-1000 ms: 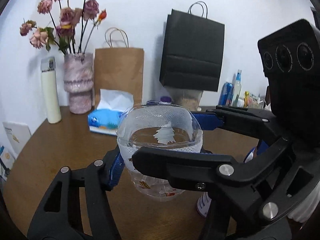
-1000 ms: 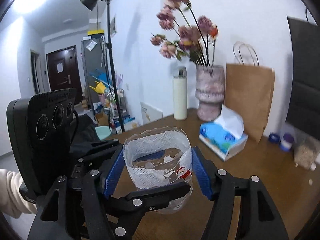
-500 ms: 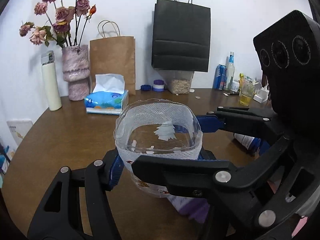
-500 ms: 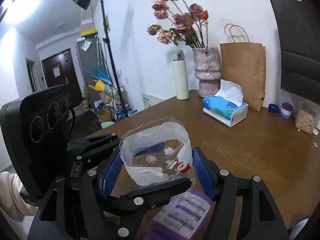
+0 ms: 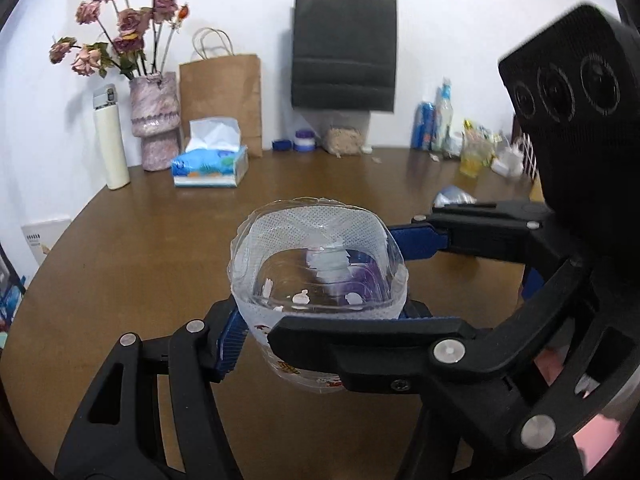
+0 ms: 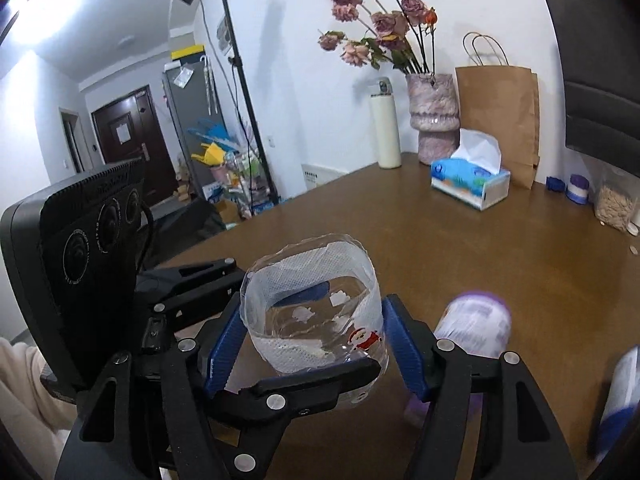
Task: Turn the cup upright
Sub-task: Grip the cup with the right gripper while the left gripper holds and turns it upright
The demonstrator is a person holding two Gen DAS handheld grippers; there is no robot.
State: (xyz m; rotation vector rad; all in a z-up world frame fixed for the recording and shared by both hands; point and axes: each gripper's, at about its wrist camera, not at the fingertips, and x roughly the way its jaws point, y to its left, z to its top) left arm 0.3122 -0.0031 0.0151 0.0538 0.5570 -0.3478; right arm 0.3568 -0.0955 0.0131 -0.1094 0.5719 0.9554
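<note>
A clear plastic cup [image 5: 318,276] with a white mesh band and small Christmas stickers is held upright, mouth up, above the brown table. Both grippers close on it from different sides. My left gripper [image 5: 320,320] grips its near and far walls with blue pads. My right gripper [image 6: 316,340] has its blue pads on the cup [image 6: 314,312] at left and right. In the left wrist view the right gripper's fingers [image 5: 416,238] cross from the right, and its black camera body looms at the right edge.
A purple-labelled container [image 6: 474,326] stands just right of the cup. At the back of the round brown table [image 5: 160,240] are a tissue box [image 5: 210,162], a vase of dried roses [image 5: 156,116], a white flask [image 5: 110,136], paper bags [image 5: 222,96] and bottles [image 5: 434,120].
Both grippers have lowered and tilted down with the cup; more tabletop shows and the back-wall objects have moved up and away. The purple container has come into view beside the cup.
</note>
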